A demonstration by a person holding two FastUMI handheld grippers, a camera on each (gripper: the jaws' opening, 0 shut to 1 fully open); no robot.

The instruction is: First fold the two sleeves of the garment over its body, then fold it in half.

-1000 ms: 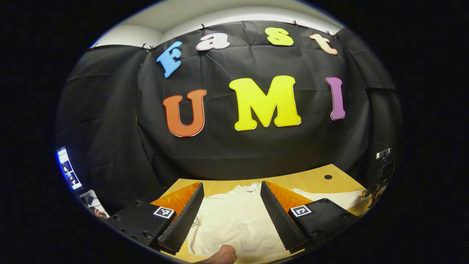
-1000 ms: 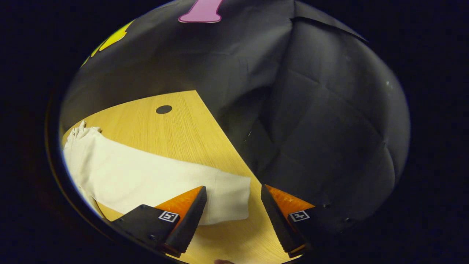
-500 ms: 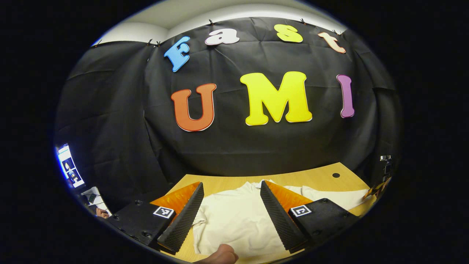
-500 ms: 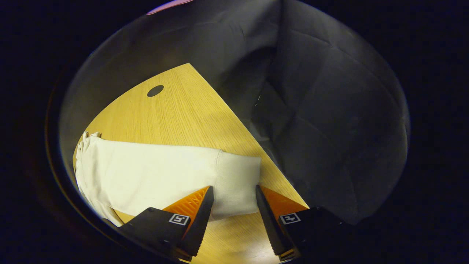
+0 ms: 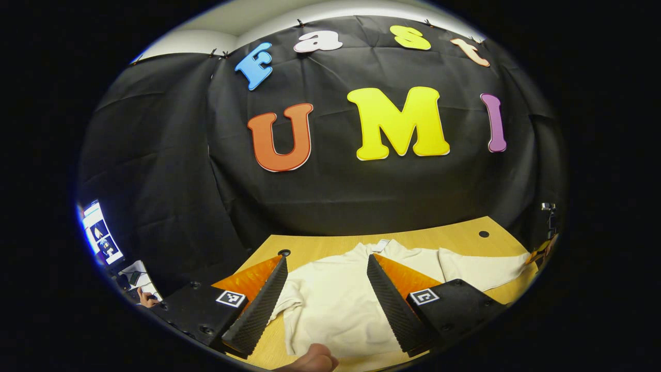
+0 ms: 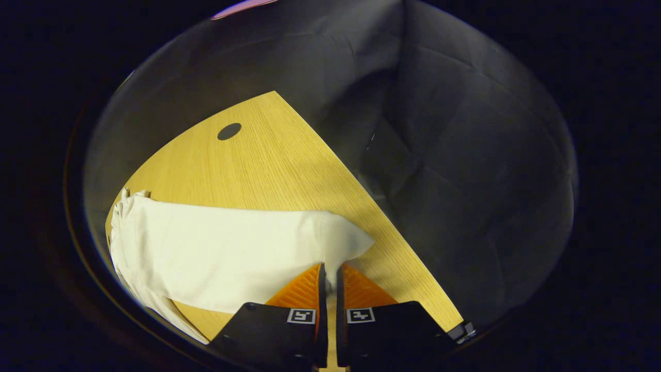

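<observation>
Now, one wooden table (image 6: 268,155) across the middle of the right gripper view, one cream garment (image 5: 330,305) flat on it, low centre in the left gripper view. One sleeve (image 6: 217,248) stretches out sideways; the right gripper (image 6: 329,279) has pinched together on its cuff. The left gripper (image 5: 325,294) hangs wide apart over the body. Risk, I'd say: thin bite, so the cuff could slip free mid-fold.

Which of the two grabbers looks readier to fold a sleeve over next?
Right. The right gripper is pinched on the sleeve cuff; the left gripper hangs open above the garment.
</observation>
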